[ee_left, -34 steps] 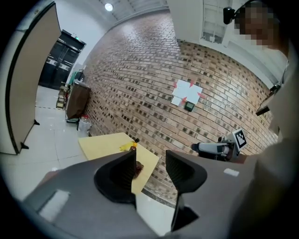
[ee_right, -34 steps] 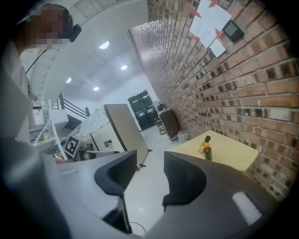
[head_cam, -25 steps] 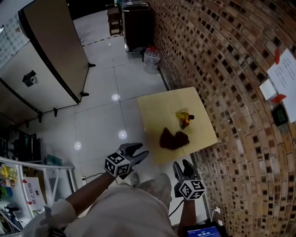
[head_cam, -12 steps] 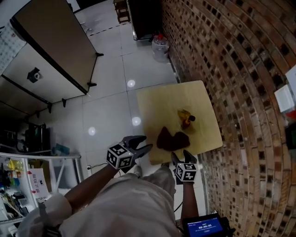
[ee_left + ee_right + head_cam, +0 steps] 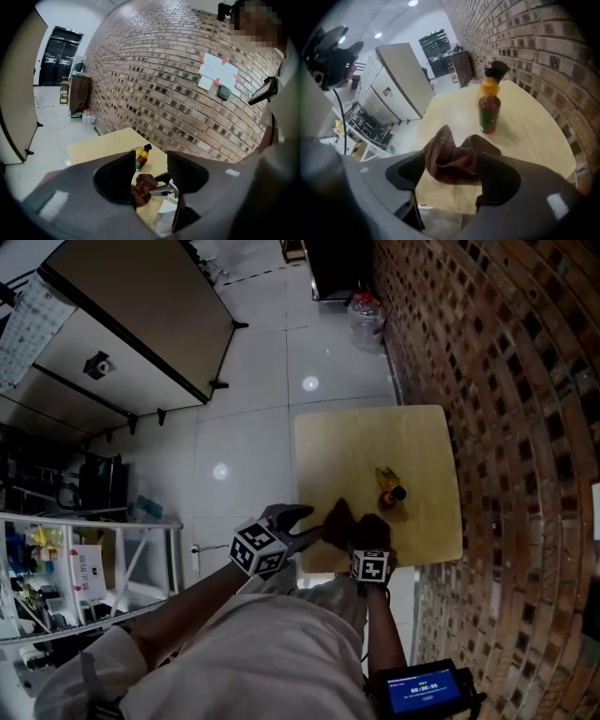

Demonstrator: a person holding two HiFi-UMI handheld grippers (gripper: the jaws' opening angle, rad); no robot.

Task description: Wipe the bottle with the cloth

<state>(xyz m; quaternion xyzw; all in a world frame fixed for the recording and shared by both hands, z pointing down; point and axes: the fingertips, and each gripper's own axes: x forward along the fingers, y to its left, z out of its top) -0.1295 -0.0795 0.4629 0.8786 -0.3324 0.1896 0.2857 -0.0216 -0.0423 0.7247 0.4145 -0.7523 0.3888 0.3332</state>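
A small bottle with red sauce, an orange neck and a black cap stands upright on the yellow table. A crumpled brown cloth lies near the table's front edge. My right gripper is at that edge. Its jaws are opening, with the cloth lying between them and the bottle just beyond. My left gripper hovers off the table's front left corner. Its jaws are opening with nothing between them. From the left gripper I see the bottle and cloth ahead.
A brick wall runs along the table's right side. On the tiled floor behind the table stands a water jug. A tall partition and a shelf rack are to the left. Papers hang on the wall.
Both grippers have moved forward to the table's front edge. The right one has come up around the cloth; the left one has reached the front left corner.
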